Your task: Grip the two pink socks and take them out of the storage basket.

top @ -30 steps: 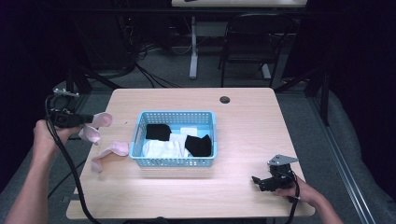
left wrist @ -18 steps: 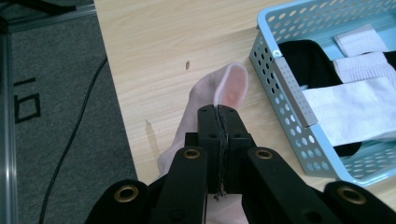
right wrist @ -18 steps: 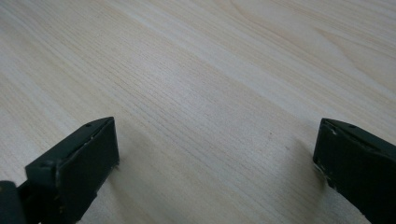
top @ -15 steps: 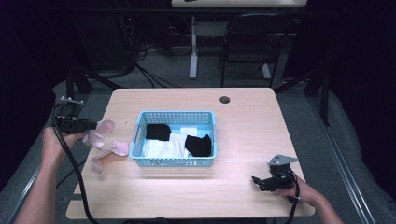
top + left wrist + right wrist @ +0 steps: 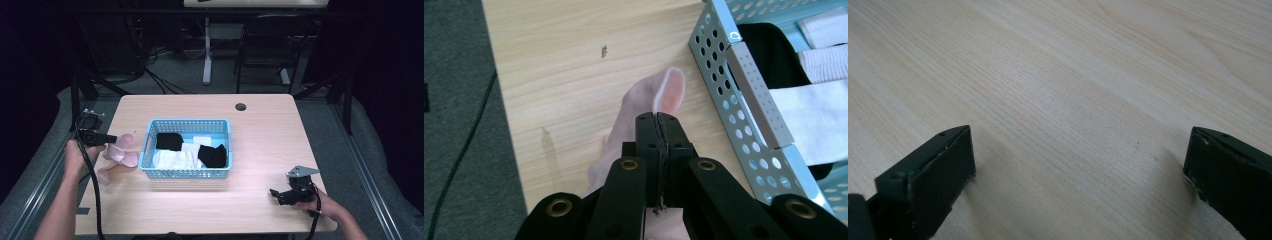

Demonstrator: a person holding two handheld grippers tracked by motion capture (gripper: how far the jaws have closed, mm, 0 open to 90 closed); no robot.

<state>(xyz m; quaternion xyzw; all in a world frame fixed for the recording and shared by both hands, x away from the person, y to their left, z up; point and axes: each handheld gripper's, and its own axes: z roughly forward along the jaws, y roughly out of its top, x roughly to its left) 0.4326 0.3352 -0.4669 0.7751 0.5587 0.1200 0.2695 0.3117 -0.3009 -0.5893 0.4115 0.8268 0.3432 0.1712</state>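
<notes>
Nearest the camera in the high view, the right gripper point(image 5: 278, 194) is held low over the front right part of the wooden table point(image 5: 260, 125), gripped by the person's right hand point(image 5: 320, 202), cable trailing off the front edge. In the right gripper view its jaws are seen spread wide, with bare wood grain between them and nothing held.

Farther in, at the table's left edge, the left gripper point(image 5: 111, 138) is held by the left hand point(image 5: 77, 157), a black cable point(image 5: 92, 190) running down along the forearm. In the left gripper view the jaws are seen pressed together, clamped on the pink sock point(image 5: 659, 100); a rounded end of the sock sticks out past the jaw tips, the rest is draped down under the gripper. In the high view more pink fabric point(image 5: 117, 159) is seen lying bunched on the table just left of the basket, near the gripper; whether this is one sock or several cannot be told.

At mid-table a light blue perforated basket point(image 5: 150, 145) is placed, with black socks point(image 5: 212, 155) and white socks point(image 5: 172, 159) lying inside. Beyond it a dark round hole point(image 5: 241, 106) is set near the table's far edge. Farther back, a chair point(image 5: 262, 50) and floor cables point(image 5: 165, 75) are seen in the dim area.
</notes>
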